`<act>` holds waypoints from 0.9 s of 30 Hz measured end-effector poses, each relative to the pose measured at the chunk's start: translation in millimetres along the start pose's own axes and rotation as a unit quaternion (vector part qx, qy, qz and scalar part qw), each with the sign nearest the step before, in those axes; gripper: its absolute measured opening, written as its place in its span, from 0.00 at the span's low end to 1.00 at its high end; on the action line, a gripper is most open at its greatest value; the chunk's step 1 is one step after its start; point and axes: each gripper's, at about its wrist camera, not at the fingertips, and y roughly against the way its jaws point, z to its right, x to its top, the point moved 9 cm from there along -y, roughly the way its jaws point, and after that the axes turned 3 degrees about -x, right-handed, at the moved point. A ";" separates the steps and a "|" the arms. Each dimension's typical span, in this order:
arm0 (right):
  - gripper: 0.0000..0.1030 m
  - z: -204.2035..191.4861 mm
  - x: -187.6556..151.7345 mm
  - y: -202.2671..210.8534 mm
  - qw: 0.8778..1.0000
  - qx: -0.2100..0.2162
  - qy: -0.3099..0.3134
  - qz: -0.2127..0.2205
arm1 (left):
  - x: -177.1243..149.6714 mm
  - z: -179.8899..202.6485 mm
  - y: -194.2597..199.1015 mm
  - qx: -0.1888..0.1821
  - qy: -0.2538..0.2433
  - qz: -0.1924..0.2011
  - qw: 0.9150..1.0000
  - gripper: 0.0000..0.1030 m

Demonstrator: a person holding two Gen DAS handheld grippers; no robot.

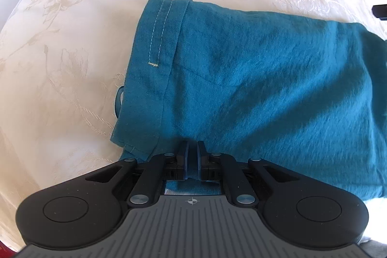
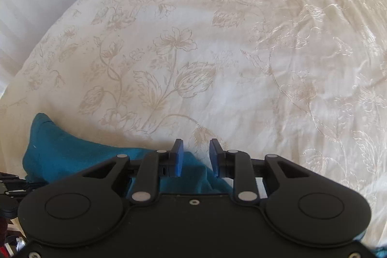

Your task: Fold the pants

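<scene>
While left gripper (image 1: 192, 145) pinches pants (image 1: 254, 79) hem, right gripper (image 2: 195, 149) hangs released over floral bedspread (image 2: 217, 52).

The teal pants (image 1: 266, 88) lie folded flat on a cream floral bedspread (image 1: 72, 40), near its edge. The waistband end, with pale double stitching and a belt loop, faces left in the left wrist view. In the right wrist view a rumpled corner of the cloth lifts toward the bedspread's left edge.

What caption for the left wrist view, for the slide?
Left claw shut on the near edge of folded teal pants lying on a floral cream bedspread.
</scene>
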 end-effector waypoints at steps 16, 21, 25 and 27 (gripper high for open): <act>0.35 -88.2 -184.1 16.8 0.988 0.065 -0.031 -0.137 | 15.4 6.1 43.1 -0.066 0.025 0.058 0.996 0.08; 0.35 -75.8 -171.8 36.8 0.992 0.046 -0.075 -0.093 | 37.5 35.6 47.1 -0.081 -0.010 0.087 0.993 0.08; 0.35 -56.9 -174.0 50.7 0.992 0.006 -0.106 -0.066 | 22.9 46.2 22.1 -0.074 -0.029 0.057 0.995 0.08; 0.35 -42.2 -180.5 53.7 0.990 -0.019 -0.128 -0.062 | 7.5 42.6 5.5 -0.064 -0.029 0.031 0.997 0.08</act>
